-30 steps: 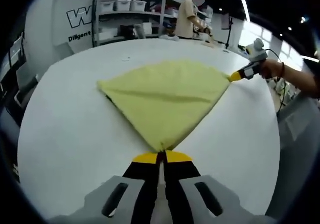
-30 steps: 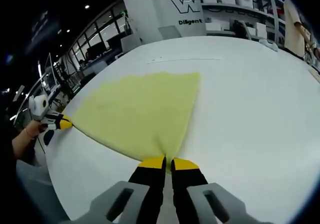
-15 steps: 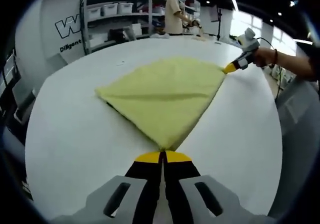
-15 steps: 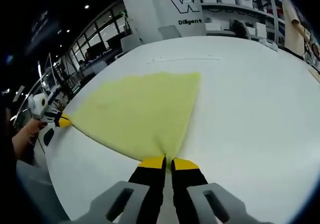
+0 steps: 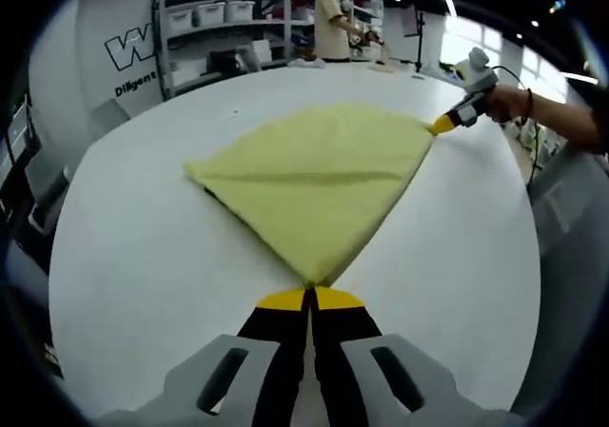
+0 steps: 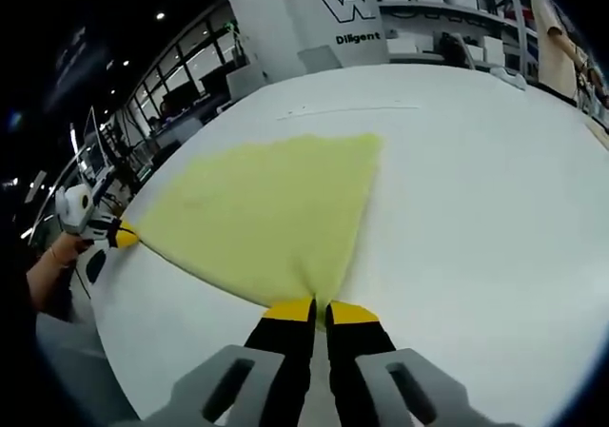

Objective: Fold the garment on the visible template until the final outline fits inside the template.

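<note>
One yellow garment [image 5: 319, 175] lies flat on the white desk [image 5: 143, 256], folded over; barely moved since a second ago, so the fold looks paused, taut between two corners; left hand-held gripper [image 5: 309, 299] pinches the near corner; right hand-held gripper [image 6: 319, 308] pinches the other; two grippers, one garment; template outline not discernible.

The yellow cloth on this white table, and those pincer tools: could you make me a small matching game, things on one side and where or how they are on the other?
Things:
1. yellow cloth
2. left gripper
3. right gripper
4. storage bins

Places or states:
A. on shelves behind the table
B. shut on the cloth corner in the left gripper view
C. spread flat on the white table
D. shut on the cloth corner in the right gripper view

Pairs: 1-C, 2-B, 3-D, 4-A
</note>
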The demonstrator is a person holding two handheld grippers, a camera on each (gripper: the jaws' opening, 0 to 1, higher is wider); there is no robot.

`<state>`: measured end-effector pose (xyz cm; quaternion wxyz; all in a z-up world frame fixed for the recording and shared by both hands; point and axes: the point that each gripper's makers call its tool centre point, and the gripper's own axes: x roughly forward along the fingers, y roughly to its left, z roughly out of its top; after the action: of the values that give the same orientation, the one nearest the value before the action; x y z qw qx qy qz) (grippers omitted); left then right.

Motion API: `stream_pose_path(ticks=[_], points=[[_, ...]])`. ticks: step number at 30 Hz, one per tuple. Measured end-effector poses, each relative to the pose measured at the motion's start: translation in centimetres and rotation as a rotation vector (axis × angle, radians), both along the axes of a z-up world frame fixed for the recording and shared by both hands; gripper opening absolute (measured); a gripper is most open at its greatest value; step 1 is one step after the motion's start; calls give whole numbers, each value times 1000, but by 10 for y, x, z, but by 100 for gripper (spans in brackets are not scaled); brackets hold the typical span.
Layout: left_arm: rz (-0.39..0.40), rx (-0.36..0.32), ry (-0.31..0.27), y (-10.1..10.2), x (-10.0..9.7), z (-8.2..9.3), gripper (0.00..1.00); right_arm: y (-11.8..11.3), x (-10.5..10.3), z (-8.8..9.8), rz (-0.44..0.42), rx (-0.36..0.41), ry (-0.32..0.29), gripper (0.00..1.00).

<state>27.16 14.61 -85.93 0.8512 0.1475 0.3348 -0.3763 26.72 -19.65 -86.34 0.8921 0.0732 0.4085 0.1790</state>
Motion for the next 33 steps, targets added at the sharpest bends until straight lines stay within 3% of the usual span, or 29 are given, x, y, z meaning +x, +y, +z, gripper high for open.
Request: stream_pose_path(ticks=[2,5,10,17,20,25,29,33], points=[[12,-3,12,0,-2,-1,0,0,-1,0,0,10,3,0],[66,-33,75,5,-7,-1,1,-2,-5,3,1,1,16,0],[134,-90,84,10,-8,13,16,-6,-6,14,-6,-14,10,0],[228,-167,123,8,-4,20,26,-5,1,27,-26,8,-23,10],[318,-214,143,6,4,20,26,-2,2,23,-33,23,-9,8],[325,-266,160,-6,6,24,26,-1,2,18,-23,5,7,8],[355,-283,202,-13,10,17,23,1,5,16,-31,23,15,0],[403,-265,220,-9,12,8,9,-1,6,10,-44,14,34,0]])
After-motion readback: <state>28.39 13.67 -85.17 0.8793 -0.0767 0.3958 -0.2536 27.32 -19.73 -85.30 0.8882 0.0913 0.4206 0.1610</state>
